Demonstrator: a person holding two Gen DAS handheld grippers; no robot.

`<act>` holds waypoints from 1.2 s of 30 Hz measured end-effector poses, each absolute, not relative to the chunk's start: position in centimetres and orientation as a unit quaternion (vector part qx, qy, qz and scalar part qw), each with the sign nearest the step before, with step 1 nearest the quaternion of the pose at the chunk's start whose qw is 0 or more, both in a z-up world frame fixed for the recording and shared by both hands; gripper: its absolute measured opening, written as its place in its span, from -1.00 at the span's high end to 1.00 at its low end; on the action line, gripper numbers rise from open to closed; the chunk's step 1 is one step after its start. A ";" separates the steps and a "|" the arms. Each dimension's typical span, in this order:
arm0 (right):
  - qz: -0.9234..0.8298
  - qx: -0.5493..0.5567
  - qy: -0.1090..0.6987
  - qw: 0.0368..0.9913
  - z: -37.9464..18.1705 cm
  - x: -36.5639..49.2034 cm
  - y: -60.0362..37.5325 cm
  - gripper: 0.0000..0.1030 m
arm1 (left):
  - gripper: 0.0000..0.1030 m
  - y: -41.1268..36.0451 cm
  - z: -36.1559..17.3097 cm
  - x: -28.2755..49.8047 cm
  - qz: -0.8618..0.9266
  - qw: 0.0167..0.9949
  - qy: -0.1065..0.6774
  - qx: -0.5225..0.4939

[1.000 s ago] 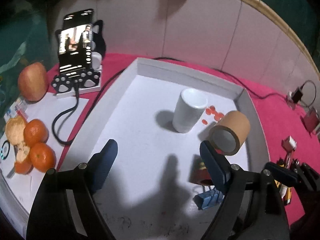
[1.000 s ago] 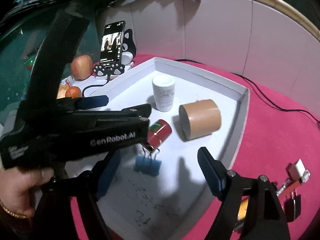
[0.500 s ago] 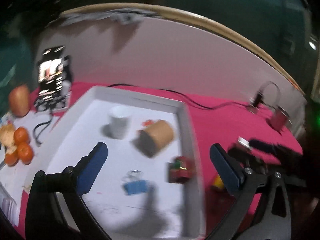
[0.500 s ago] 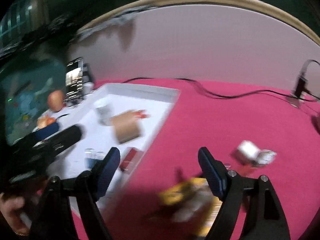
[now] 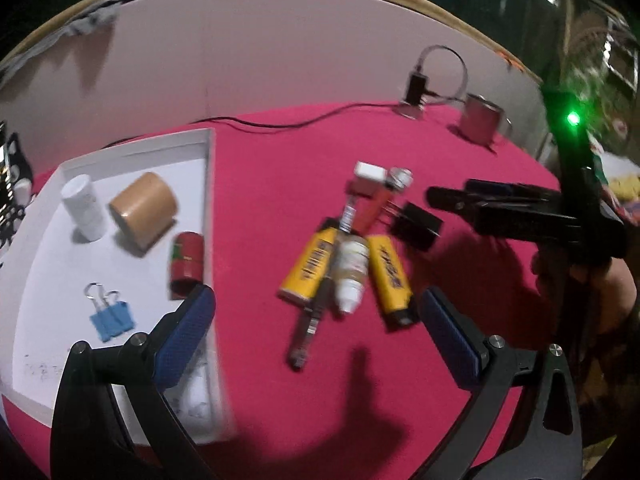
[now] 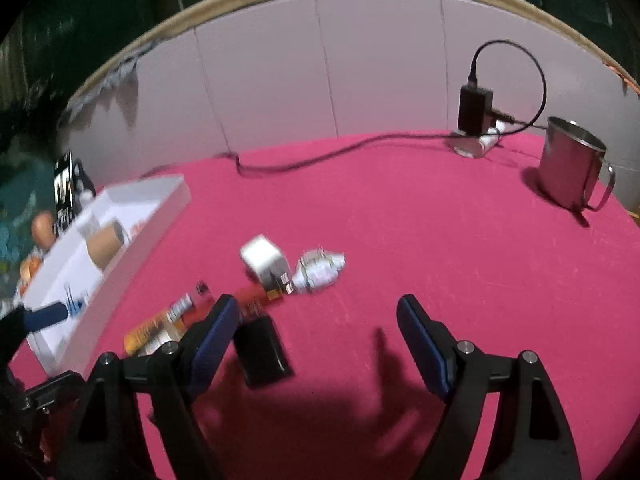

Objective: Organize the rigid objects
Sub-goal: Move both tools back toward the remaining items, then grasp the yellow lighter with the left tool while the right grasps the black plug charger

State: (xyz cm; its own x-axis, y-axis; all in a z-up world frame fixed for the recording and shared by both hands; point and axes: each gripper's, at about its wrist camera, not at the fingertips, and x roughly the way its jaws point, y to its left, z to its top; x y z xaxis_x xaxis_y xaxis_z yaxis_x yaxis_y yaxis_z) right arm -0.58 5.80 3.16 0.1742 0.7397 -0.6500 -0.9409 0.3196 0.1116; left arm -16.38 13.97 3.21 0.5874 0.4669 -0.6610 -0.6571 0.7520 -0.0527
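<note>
Both views motion-blurred. Labels on two yellow rectangular lighters (image 5: 310, 270) and small white dropper bottle (image 5: 352, 268) unreadable. Thin grey metal tool (image 5: 308, 330) lying under them: kind unclear. Black phone on stand (image 5: 10, 184) cut by left edge of left view. White shallow tray (image 6: 132, 248) partly cut at near left in right view; its contents smeared. Crumpled silvery-white object (image 6: 320, 270) far of pile: identity unclear. Right tongs (image 6: 316, 334) half cover black rectangular block (image 6: 262, 350).

Right gripper (image 6: 316, 328) at lower centre, jaws apart, empty, over red cloth (image 6: 400, 208). Black block (image 6: 262, 350) by its left finger. White tray (image 6: 132, 240) at left, steel mug (image 6: 568, 168) upper right.
</note>
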 end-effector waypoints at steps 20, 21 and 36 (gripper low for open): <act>0.576 -0.227 0.331 0.712 1.2 -1.7 7.1 0.44 | -0.34 10.9 0.0 -12.4 0.220 0.881 0.392 -0.148; 0.579 -0.214 0.340 0.710 1.2 -1.3 6.7 0.44 | -0.34 10.9 0.0 -12.2 0.221 0.881 0.393 -0.147; 0.587 -0.162 0.371 0.701 1.2 0.2 5.9 0.43 | 0.11 12.9 -0.1 -7.8 0.261 0.867 0.409 -0.113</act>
